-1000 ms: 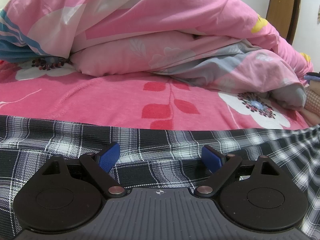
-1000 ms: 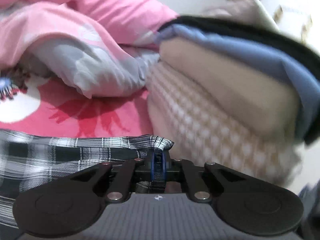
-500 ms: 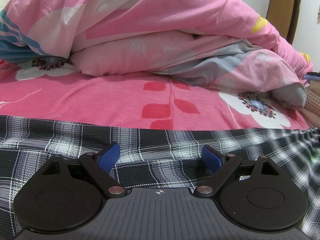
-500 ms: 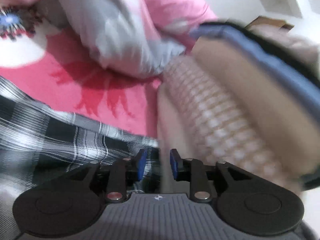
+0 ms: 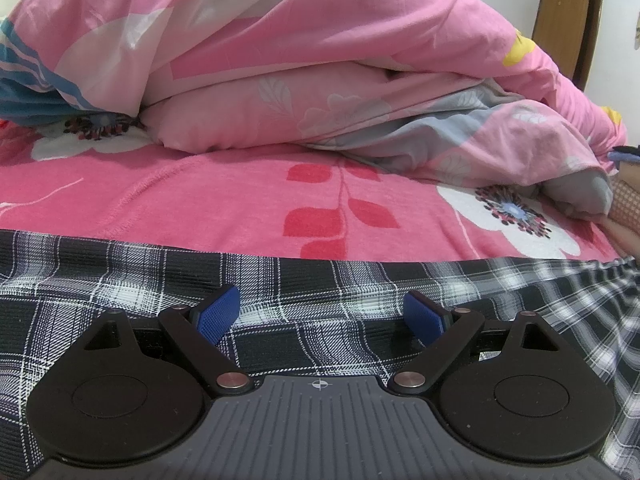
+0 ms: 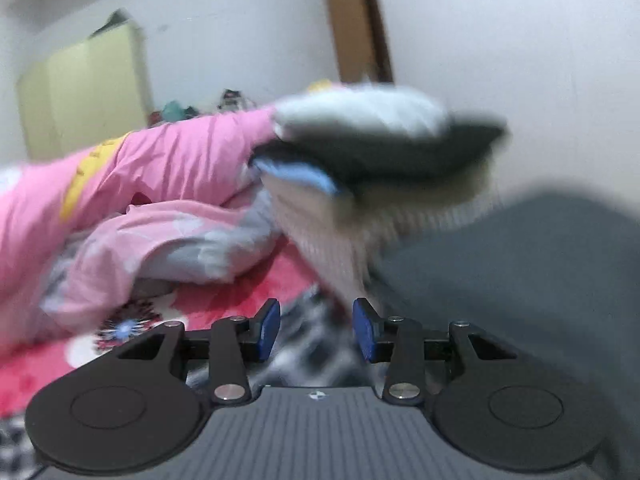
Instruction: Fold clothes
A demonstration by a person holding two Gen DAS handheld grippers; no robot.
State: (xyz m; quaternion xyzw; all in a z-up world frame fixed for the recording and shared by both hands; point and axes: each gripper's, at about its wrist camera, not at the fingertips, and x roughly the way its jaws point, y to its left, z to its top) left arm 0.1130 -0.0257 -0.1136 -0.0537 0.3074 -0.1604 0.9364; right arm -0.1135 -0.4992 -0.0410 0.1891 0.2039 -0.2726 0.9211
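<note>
A black-and-white plaid garment (image 5: 120, 272) lies flat on the pink flowered bedsheet (image 5: 200, 200). My left gripper (image 5: 320, 312) hovers low over it, open wide, its blue pads (image 5: 218, 314) apart with only flat cloth beneath. In the blurred right wrist view my right gripper (image 6: 316, 326) is open about halfway, with nothing pinched between its pads (image 6: 268, 328). The plaid garment (image 6: 312, 360) shows blurred below and behind it.
A bunched pink duvet (image 5: 320, 80) fills the back of the bed. A stack of folded clothes (image 6: 380, 152) sits on the bed beyond the right gripper. A blurred dark grey mass (image 6: 520, 280) fills the right. A brown door (image 5: 564, 20) and a pale wardrobe (image 6: 88, 92) stand behind.
My right gripper let go of the plaid garment's edge, opened, then lifted and rolled, so its view now shows the room. The left gripper and the cloth under it stayed still.
</note>
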